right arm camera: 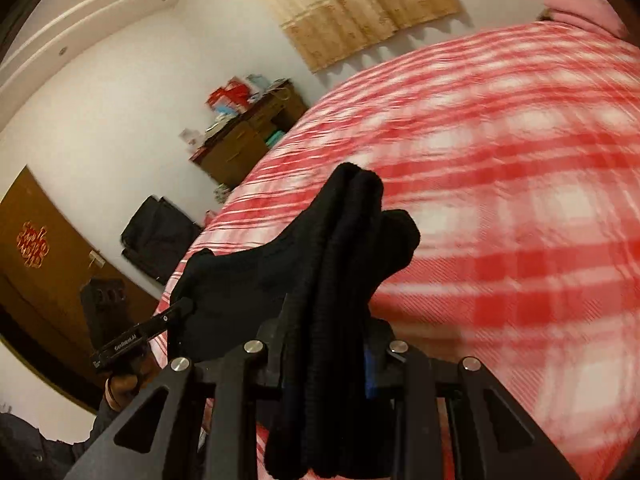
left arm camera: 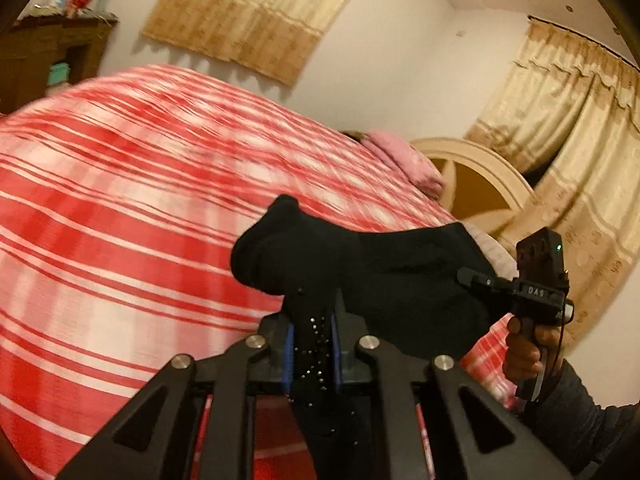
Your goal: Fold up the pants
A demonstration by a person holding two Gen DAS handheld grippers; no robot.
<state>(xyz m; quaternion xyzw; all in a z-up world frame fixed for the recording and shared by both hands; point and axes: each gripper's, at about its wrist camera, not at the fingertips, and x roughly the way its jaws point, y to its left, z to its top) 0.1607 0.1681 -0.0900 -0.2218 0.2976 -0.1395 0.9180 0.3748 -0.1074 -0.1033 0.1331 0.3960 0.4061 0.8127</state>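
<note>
Black fabric fills both near fields: the pants [left arm camera: 360,280] are bunched between the blue-lined pads of the left gripper [left arm camera: 312,352], which is clamped tight on a thin, speckled fold, and the right gripper [right arm camera: 328,364] is closed on a thicker ribbed bundle of the same garment [right arm camera: 340,240]. Each wrist view shows the other tool out at the far end of the cloth, with a hand [left arm camera: 524,352] on its handle. Pants hang clear above the red-and-white checked bedspread [left arm camera: 120,220], stretched between the two grips; long axis therefore runs roughly hand to hand, across the bed edge, sagging slightly mid-span. Which end is waistband and which is cuffs cannot be told. Judgement: step in hand is a carry or lift to lay the garment out. To do it well, keep both grips level and the span taut so no twist sets in, then lower onto the open bedspread evenly. Beyond: pink pillow [left arm camera: 404,160], headboard [left arm camera: 472,176], curtains [left arm camera: 560,140], wooden dresser [right arm camera: 248,136].
</note>
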